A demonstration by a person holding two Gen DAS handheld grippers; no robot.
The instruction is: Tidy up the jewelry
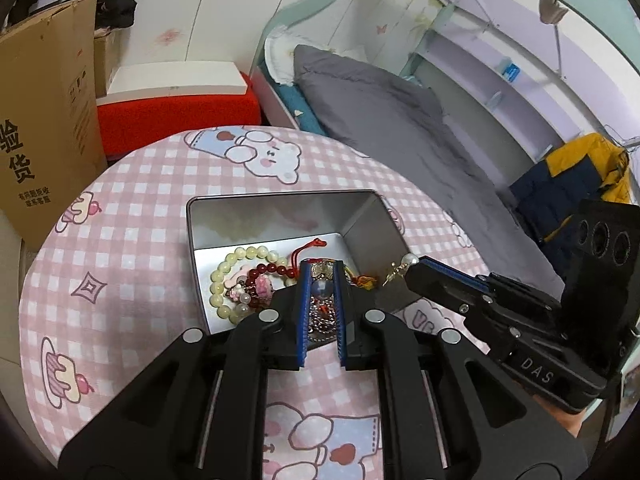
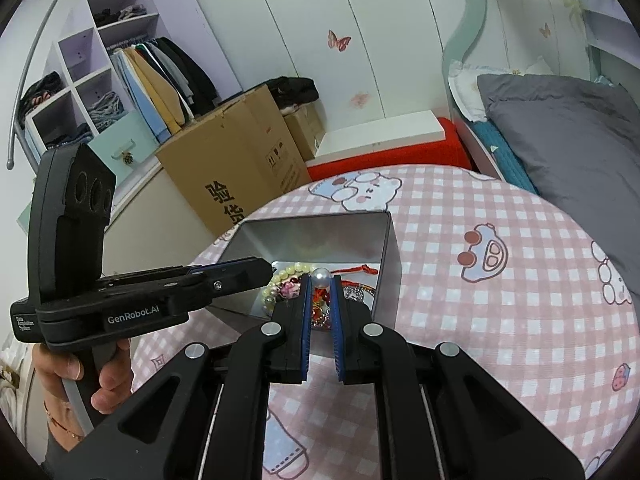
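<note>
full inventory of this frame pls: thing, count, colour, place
tin box: 1, silver, open, on the tablecloth
bead bracelet: 1, pale yellow-green, in the box
red bead bracelet: 1, dark red, in the box
pearl earring: 1, white pearl with gold fitting, at the right tool's tips
tablecloth: 1, pink check with cartoon bears
cardboard box: 1, brown, behind the table
pillow: 1, grey, on the bed
left tool: 1, black with blue pads, over the box
right tool: 1, black, shut on pearl earring
</note>
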